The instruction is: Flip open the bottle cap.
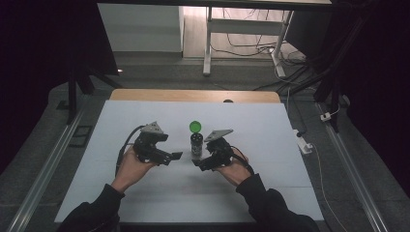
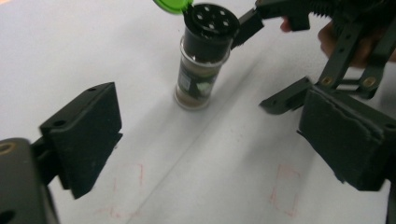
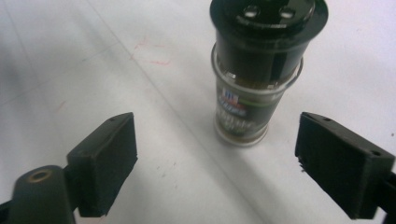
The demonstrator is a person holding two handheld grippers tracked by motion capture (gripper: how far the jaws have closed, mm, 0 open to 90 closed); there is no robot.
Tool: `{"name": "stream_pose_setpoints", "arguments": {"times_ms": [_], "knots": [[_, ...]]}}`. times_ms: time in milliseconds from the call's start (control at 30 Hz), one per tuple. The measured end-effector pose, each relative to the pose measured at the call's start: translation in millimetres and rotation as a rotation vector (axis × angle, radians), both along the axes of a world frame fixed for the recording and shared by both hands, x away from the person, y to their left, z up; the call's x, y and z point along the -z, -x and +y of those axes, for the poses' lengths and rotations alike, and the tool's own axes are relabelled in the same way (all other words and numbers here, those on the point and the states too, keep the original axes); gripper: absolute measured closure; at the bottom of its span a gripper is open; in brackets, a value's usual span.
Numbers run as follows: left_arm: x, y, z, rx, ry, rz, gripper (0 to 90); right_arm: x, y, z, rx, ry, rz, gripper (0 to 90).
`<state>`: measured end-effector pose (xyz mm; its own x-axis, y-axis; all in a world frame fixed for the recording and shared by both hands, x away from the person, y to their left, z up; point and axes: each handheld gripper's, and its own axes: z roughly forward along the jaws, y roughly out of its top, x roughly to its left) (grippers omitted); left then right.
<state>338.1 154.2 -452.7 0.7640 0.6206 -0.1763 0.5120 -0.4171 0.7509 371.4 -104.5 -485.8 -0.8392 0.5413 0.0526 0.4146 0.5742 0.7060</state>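
A white tabletop (image 1: 145, 193) fills the middle of the high view, ringed by grey floor, dark curtains and a white desk frame (image 1: 209, 43) at the top. Two forearms in dark sleeves enter from the bottom edge, palms turned inward. The left hand-held gripper (image 1: 177, 155) and right hand-held gripper (image 1: 197, 163) both stand wide, nothing between their jaws. A small glass spice jar with a black shaker top (image 1: 196, 145) and flipped-up green lid (image 1: 195, 127) stands upright at centre frame, between the two, untouched.
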Motion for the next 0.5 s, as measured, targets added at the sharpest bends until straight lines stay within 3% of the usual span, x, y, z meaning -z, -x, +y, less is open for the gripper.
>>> {"name": "stream_pose_setpoints", "arguments": {"times_ms": [200,500], "knots": [[1.9,13.5,9.3,0.006,0.004,0.010,2.1,-5.2,8.2,-10.5,0.016,0.003,0.036,1.8],[3.7,34.4,28.6,-0.019,0.035,0.010,0.0,-18.6,30.2,-39.9,0.017,-0.039,0.033,0.0]]}}
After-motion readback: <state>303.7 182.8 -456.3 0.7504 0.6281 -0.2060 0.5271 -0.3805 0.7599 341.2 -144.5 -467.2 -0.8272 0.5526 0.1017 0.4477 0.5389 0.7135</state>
